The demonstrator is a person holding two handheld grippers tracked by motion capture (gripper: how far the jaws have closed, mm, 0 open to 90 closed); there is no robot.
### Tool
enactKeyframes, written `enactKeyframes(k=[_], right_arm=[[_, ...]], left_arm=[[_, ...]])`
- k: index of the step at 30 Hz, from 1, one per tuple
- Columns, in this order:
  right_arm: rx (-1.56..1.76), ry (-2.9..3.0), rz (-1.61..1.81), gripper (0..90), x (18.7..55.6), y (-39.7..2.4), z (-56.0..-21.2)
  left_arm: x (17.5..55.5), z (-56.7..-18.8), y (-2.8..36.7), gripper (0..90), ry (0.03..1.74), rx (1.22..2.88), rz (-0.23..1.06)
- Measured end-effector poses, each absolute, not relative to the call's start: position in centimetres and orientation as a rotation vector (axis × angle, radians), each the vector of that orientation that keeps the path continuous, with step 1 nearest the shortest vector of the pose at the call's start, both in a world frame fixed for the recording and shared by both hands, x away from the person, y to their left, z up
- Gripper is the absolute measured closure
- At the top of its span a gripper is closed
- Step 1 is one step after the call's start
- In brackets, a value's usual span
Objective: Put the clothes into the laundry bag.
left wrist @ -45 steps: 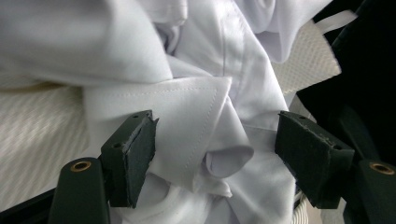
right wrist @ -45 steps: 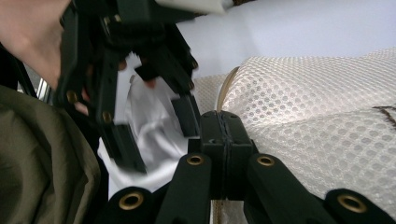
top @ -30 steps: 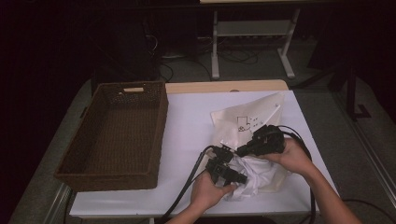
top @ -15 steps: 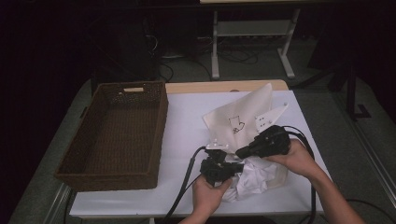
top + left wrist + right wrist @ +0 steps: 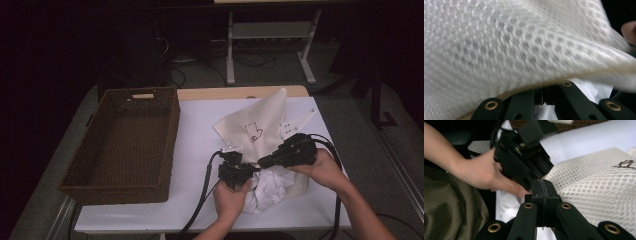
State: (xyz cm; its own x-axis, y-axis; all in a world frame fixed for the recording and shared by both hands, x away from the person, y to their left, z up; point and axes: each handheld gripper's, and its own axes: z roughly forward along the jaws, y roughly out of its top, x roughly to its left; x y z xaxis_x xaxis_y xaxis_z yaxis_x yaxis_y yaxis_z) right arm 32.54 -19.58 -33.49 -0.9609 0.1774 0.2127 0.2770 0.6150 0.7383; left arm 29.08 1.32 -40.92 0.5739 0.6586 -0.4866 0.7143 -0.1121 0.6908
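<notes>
The left gripper (image 5: 245,172) has just closed its jaws on the mesh bag (image 5: 262,125) edge, near right on the table (image 5: 200,120); the right gripper (image 5: 262,161) pinches it too, holding it open over the white cloth (image 5: 267,187) for stuffing.

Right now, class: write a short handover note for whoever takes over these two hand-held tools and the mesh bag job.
Left tool: jaws have just closed at the mesh bag's zip edge, white cloth showing beneath; what they pinch I cannot tell.
Right tool: shut on the mesh bag's edge.
Things: bag lies on the white table, its far end lifted; white cloth bunches out of its near end. Brown basket stands to the left with nothing in it.
Done: bag mouth gripped.
Left, probably: finish moving the cloth through the bag mouth.
</notes>
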Motion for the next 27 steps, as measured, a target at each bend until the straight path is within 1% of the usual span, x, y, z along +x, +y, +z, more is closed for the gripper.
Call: enactKeyframes(k=[3,6,8,10,11,13,15,16,20,22,24,26,27], right_arm=[[-0.415,-2.742,-1.251,89.1,32.9,-19.7,-33.9],[-0.431,-2.759,-1.243,89.1,33.0,-19.6,-34.2],[-0.432,-2.767,-1.243,89.1,33.0,-19.7,-34.2],[-0.439,-2.772,-1.239,89.1,33.0,-19.7,-34.2],[-0.440,-2.776,-1.236,89.0,33.1,-19.8,-34.2],[-0.446,-2.777,-1.231,89.0,33.2,-19.8,-34.3],[-0.449,-2.775,-1.225,89.1,33.3,-19.8,-34.4],[-0.449,-2.777,-1.221,89.1,33.3,-19.8,-34.5],[-0.442,-2.794,-1.195,89.0,33.4,-19.4,-34.8],[-0.446,-2.807,-1.174,89.0,33.4,-19.3,-35.0],[-0.447,-2.820,-1.159,89.0,33.3,-19.4,-35.1],[-0.454,-2.822,-1.161,89.0,33.3,-19.5,-35.2],[-0.454,-2.823,-1.158,89.0,33.3,-19.6,-35.2]], left_arm=[[28.5,-40.3,1.8,76.3,1.089,1.862,-0.050],[28.1,-39.8,2.4,62.2,1.064,1.919,-0.121],[27.7,-39.5,2.8,54.8,1.056,1.940,-0.166],[27.4,-39.4,3.0,44.9,1.055,1.962,-0.241],[27.0,-39.3,2.9,40.5,1.043,2.000,-0.258],[26.5,-39.4,2.9,36.0,1.035,2.034,-0.252],[26.5,-40.1,2.6,33.0,1.056,2.041,-0.310],[26.6,-40.6,2.3,30.8,1.069,2.045,-0.319],[27.5,-41.9,0.5,28.2,1.107,2.053,-0.319],[28.0,-42.4,-0.3,30.4,1.136,2.046,-0.329],[28.2,-42.6,-0.9,35.9,1.151,2.053,-0.299],[28.5,-42.8,-1.2,42.2,1.182,2.035,-0.298],[28.6,-42.8,-1.2,47.2,1.176,2.040,-0.299]])
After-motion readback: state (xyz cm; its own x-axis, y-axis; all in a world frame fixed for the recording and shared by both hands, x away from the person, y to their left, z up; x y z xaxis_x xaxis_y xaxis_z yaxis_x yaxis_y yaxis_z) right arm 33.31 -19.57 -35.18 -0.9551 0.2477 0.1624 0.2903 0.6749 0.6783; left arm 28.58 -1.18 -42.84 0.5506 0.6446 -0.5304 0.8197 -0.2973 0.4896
